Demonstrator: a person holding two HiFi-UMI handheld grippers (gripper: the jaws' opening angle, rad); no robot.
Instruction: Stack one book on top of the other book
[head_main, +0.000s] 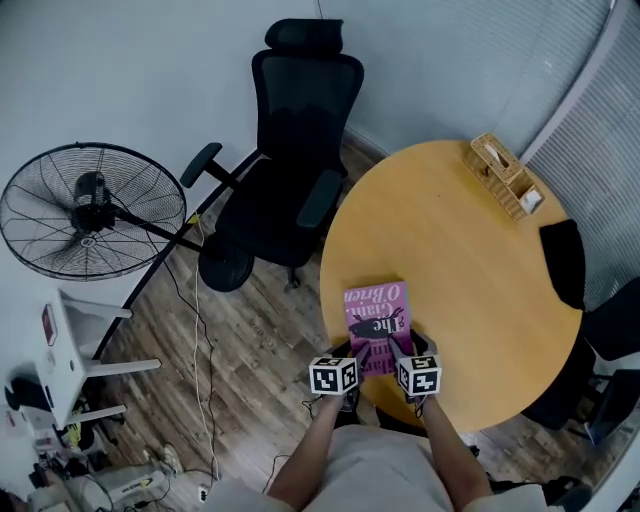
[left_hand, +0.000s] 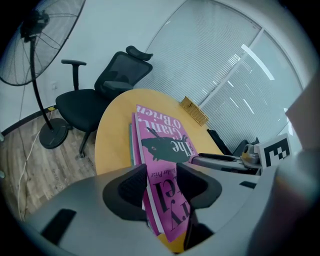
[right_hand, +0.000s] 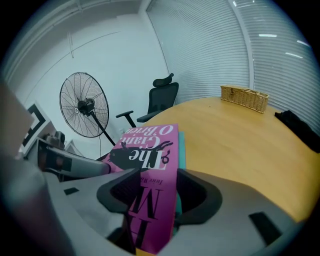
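Jaws of the left gripper (left_hand: 162, 187) and right gripper (right_hand: 152, 192) clamp the pink book's (head_main: 377, 318) near edge. If they let go unevenly, it could skew off the teal book (right_hand: 182, 146).

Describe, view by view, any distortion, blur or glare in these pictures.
Head view: sharp, evenly lit. Left gripper view: fisheye bends the blinds, with glare streaks, corners dark. Right gripper view: same bending, pink book blurred at its near end.
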